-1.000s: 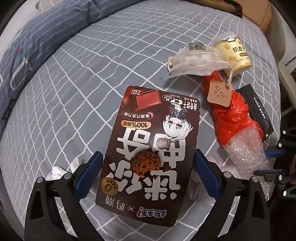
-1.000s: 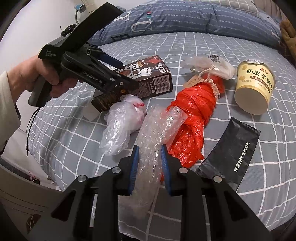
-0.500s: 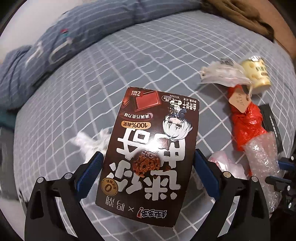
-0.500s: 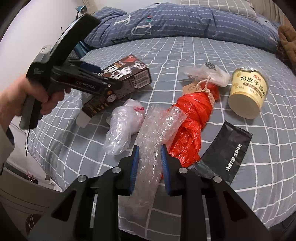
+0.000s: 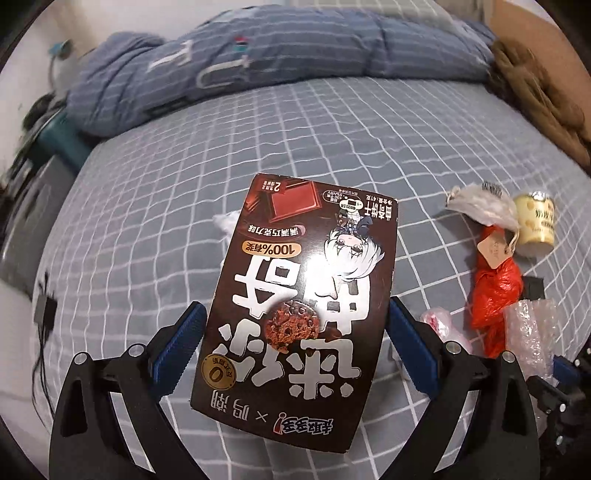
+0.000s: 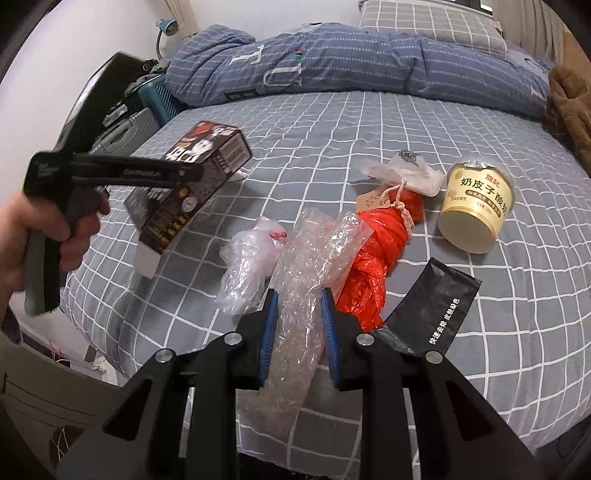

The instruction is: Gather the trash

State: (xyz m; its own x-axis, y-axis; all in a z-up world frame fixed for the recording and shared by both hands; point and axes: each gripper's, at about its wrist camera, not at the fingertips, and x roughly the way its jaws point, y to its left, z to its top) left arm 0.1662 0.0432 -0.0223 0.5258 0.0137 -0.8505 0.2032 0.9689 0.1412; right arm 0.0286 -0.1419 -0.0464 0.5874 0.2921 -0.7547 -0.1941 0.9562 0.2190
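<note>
Both grippers pinch trash above the bed's near edge: left (image 5: 295, 350) the box (image 5: 303, 295), right (image 6: 297, 332) the bubble wrap (image 6: 299, 295).

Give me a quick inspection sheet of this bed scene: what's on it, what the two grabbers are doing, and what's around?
Surface: bed with grey checked sheet.
Job's things: brown biscuit box lifted off the bed; bubble wrap; red plastic bag; clear plastic bag; yellow cup on its side; black sachet; white pouch.
Clutter: blue quilt, brown cloth.
Grippers: left gripper clamps the box; right gripper pinches the bubble wrap.
Cables: dark cord hanging at the bed edge.
Surroundings: suitcases, lamp.
</note>
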